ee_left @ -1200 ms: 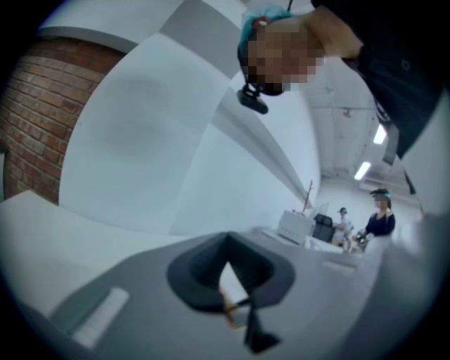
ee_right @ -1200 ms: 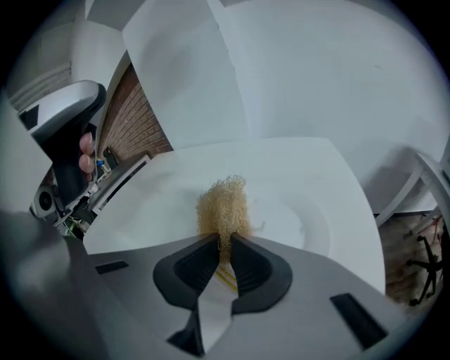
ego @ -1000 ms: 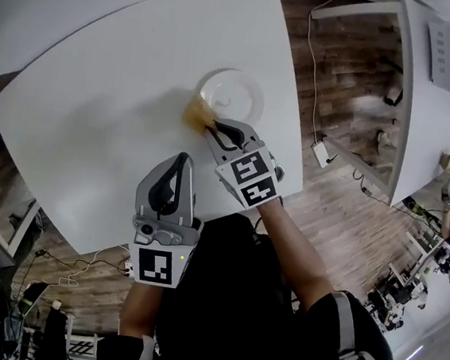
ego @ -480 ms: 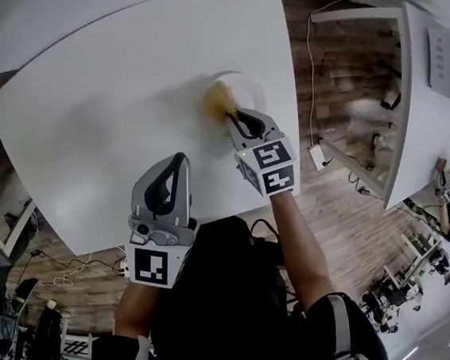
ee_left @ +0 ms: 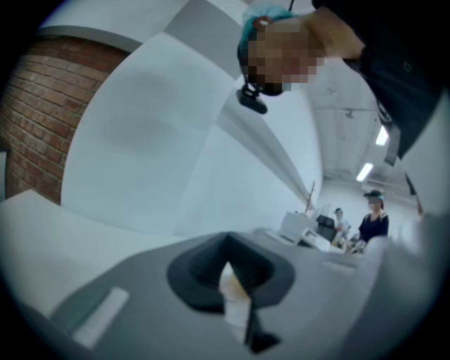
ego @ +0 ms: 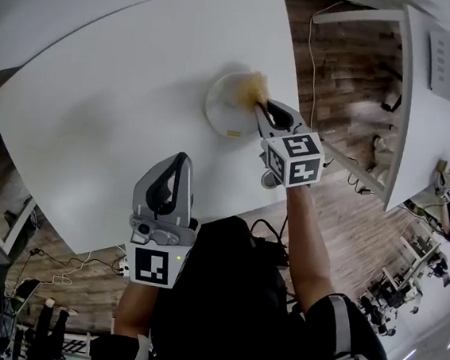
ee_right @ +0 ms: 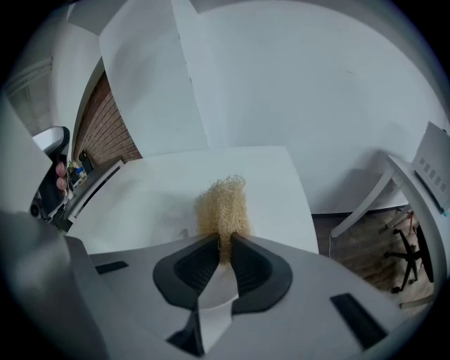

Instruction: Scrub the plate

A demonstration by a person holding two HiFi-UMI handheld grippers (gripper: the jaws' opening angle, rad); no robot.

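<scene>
A white plate point(ego: 226, 107) lies on the white table point(ego: 96, 114), toward its right edge. My right gripper point(ego: 262, 107) is shut on a tan wiry scrubber point(ego: 255, 84), which sits over the plate's far right rim. In the right gripper view the scrubber point(ee_right: 223, 205) sticks out beyond the closed right gripper point(ee_right: 225, 242), above the table top. My left gripper point(ego: 177, 164) hangs back by the table's near edge, away from the plate, shut with nothing in it. In its own view the left gripper point(ee_left: 226, 264) points up at a wall.
Wooden floor point(ego: 344, 76) with cables runs to the right of the table. Another white table point(ego: 433, 101) stands further right. People point(ee_left: 373, 214) stand by desks far off in the left gripper view.
My right gripper has swept the scrubber from the plate's left edge across to its far right rim. The left gripper has hardly moved.
</scene>
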